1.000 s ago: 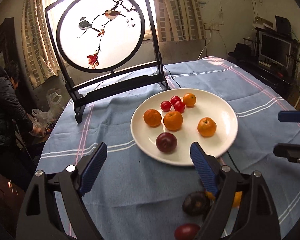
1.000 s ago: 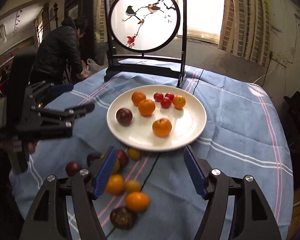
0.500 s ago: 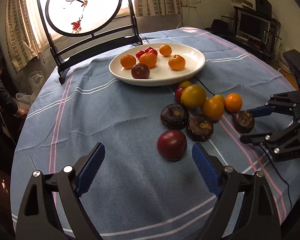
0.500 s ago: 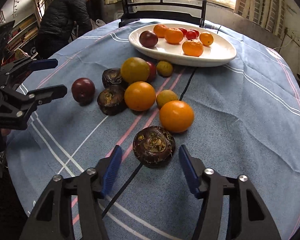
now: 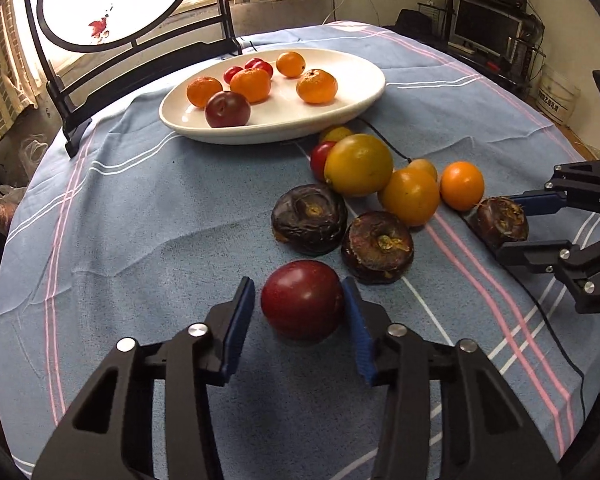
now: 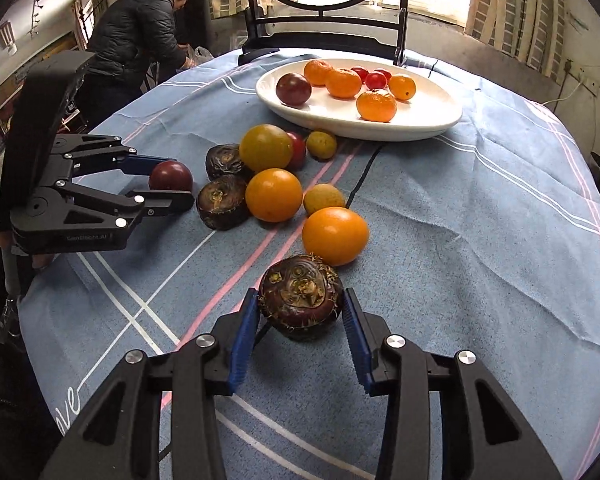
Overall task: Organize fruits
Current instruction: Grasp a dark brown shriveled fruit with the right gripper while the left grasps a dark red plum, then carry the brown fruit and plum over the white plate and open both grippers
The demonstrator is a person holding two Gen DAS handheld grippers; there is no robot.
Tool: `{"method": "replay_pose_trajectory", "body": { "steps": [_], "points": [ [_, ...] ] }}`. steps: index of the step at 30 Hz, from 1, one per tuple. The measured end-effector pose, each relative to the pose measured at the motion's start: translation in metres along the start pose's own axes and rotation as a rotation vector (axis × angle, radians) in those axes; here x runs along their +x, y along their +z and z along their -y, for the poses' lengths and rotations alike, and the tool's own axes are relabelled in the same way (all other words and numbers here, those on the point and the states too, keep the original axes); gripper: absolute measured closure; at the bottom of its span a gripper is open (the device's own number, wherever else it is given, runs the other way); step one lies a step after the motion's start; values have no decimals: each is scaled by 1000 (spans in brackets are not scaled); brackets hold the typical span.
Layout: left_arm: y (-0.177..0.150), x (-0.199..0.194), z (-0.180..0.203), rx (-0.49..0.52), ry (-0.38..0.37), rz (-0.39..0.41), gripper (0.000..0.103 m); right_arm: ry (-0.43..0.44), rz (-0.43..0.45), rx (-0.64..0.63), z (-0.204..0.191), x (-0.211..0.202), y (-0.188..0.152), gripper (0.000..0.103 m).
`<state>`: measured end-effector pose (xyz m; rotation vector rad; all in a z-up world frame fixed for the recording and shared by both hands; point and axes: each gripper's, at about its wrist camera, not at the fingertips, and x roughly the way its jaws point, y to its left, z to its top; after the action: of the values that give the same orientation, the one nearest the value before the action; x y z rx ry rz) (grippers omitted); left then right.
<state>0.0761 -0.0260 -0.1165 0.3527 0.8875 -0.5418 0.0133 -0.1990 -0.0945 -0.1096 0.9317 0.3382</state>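
My left gripper (image 5: 298, 312) stands around a dark red plum (image 5: 302, 299) on the blue cloth; its right pad touches the plum, the left pad shows a small gap. It also shows in the right wrist view (image 6: 172, 180). My right gripper (image 6: 298, 320) stands around a dark brown water chestnut (image 6: 301, 297), pads close at both sides; it also shows in the left wrist view (image 5: 500, 220). A white plate (image 5: 340, 116) farther back holds several oranges, cherry tomatoes and a plum.
Loose oranges (image 5: 358, 165), two more water chestnuts (image 5: 309, 218) and small fruits lie between the grippers and the plate. A black cable (image 6: 364, 172) runs across the cloth. A framed round screen (image 5: 112, 0) stands behind the plate. A person (image 6: 140, 32) is at the far left.
Both grippers have come down and forward to the table. The left jaws have narrowed around the red plum, the right jaws around the water chestnut.
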Motion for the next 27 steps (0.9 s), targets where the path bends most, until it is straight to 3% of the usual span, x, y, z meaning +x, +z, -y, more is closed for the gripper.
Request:
{"method": "replay_pose_trajectory", "body": {
  "steps": [9,12,16,20,27],
  "points": [
    [8,-27,5,-37,30,81,65,11,32,7,0,-12,-2,61],
    [24,-44,8,-83,56,141,65,7,88,10,-1,-27,9,61],
    [51,-68,20,-99,158,237,65,1,199,9,-4,-56,34,61],
    [74,-85,26,-130,213,303,65,-1,309,9,-6,-83,59,61],
    [87,-89,21,-188,231,319,65,8,387,-10,-10,-104,83,61]
  ]
}}
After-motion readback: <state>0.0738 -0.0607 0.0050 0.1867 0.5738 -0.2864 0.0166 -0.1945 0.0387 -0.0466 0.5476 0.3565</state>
